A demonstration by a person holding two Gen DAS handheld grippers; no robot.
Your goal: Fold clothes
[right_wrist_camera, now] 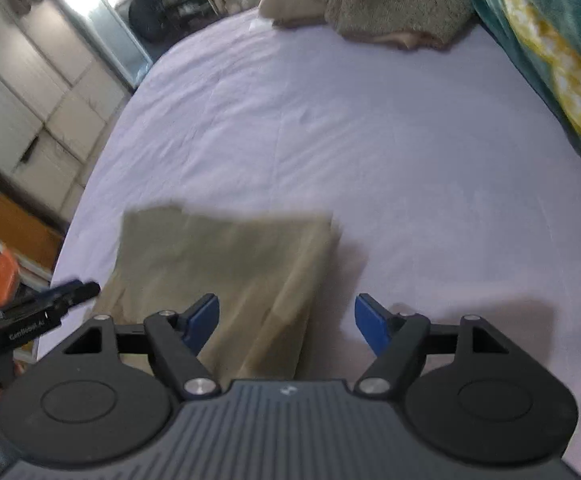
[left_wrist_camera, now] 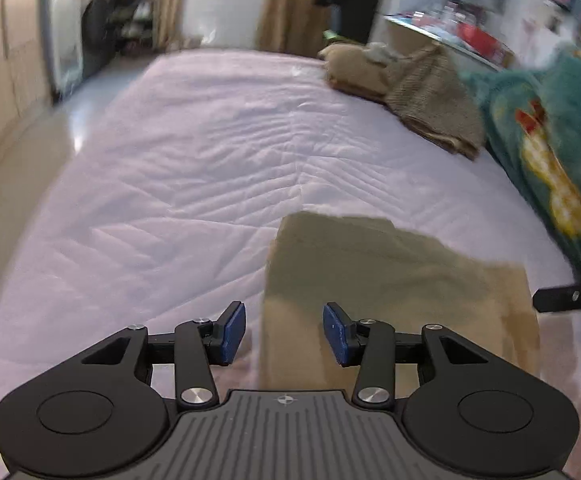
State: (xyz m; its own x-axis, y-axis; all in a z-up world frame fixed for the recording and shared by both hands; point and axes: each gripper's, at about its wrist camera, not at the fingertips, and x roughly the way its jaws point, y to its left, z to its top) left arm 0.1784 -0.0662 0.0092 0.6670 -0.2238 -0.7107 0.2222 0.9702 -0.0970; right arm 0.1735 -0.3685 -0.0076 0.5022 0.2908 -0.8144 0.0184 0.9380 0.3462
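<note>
A folded khaki garment lies flat on the pale lilac bed sheet near the front edge. My left gripper hovers open above the garment's left edge, nothing between its blue pads. In the right wrist view the same khaki garment sits left of centre. My right gripper is open over its right edge, empty. The tip of the right gripper pokes in at the right of the left wrist view. The left gripper shows at the left of the right wrist view.
A heap of tan and brown knitted clothes lies at the far right of the bed. A teal blanket with yellow and red print runs along the right side. Cupboards and floor lie left of the bed.
</note>
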